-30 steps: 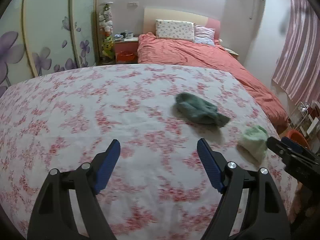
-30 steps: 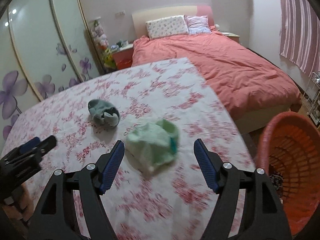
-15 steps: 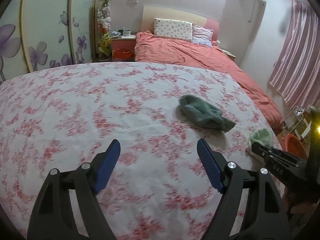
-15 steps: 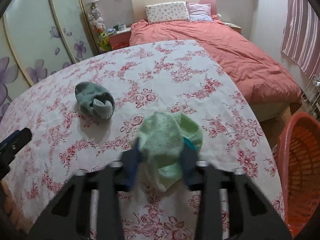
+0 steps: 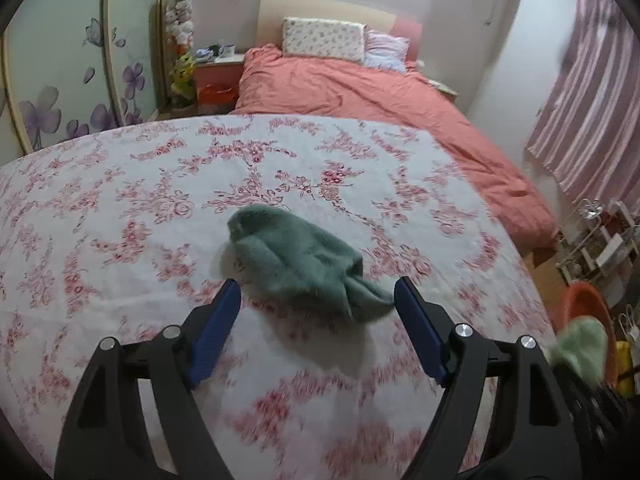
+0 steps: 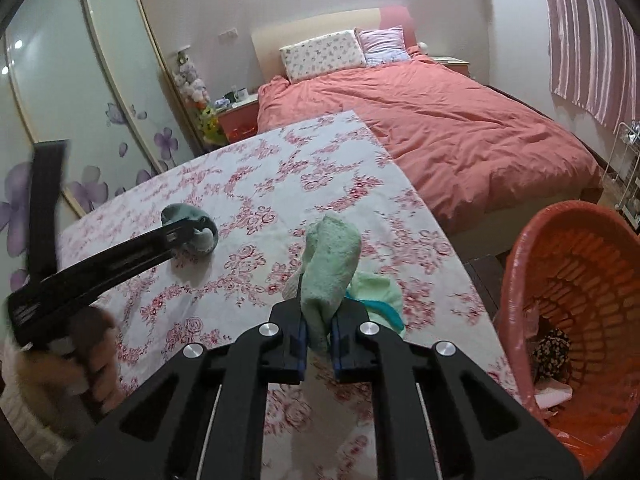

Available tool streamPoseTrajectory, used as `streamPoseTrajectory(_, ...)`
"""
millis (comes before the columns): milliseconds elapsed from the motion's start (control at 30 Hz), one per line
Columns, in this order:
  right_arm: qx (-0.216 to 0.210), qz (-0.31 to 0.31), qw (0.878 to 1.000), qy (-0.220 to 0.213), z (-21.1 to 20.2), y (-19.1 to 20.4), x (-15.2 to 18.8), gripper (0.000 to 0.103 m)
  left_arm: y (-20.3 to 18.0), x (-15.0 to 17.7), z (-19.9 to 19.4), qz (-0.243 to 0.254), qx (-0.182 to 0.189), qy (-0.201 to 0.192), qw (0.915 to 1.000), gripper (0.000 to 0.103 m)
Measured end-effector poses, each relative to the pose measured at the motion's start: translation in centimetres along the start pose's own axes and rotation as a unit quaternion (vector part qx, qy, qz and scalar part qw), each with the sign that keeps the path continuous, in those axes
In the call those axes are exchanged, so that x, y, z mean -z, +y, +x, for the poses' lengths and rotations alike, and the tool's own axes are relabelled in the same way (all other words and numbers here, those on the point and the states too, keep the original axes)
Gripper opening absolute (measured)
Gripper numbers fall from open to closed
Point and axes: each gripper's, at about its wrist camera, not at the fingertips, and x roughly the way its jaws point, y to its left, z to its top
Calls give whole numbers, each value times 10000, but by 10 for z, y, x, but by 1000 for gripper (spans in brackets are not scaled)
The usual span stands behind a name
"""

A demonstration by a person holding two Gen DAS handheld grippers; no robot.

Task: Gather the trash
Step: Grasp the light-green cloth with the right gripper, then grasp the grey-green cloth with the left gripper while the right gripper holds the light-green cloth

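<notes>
Right wrist, light green cloth (image 6: 328, 264) pinched between closing fingers (image 6: 298, 344)

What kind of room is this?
It looks like a bedroom: a bed with a coral duvet and pillows, a sliding wardrobe with flower doors, and striped curtains.

Legible text, labels, brands, numbers, signs: none. The left gripper (image 6: 188, 236), seen side-on at the left of the right wrist view, carries a pale mark near its rear end, too blurred to read.
</notes>
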Motion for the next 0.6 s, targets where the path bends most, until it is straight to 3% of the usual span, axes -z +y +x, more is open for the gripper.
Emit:
streamPoseTrajectory(100, -26, 49, 10000, 10, -1, -6, 1, 9, -1, -4, 16, -89, -183, 146, 9997, 75)
streamPoseTrajectory(133, -33, 59, 10000, 14, -1, -8, 2, 9, -1, -5, 20, -102, -214, 179, 9996, 65)
streamPoseTrajectory(200, -40, 74, 10000, 12, -4, -12, 4, 9, -2, -4, 22, -24, -297, 155, 9994, 54)
streamPoseTrajectory(300, -38, 110, 9999, -24, -9, -15, 6, 9, -2, -3, 20, 142, -206, 145, 9996, 22)
streamPoseTrajectory(333, -34, 128, 9999, -57, -11, -15, 5, 9, -1, -1, 19, 141, -149, 147, 9997, 17)
streamPoseTrajectory(600, 46, 163, 9990, -421, -42, -22, 6, 9, -1, 12, -25, 404, 246, -143, 9988, 15)
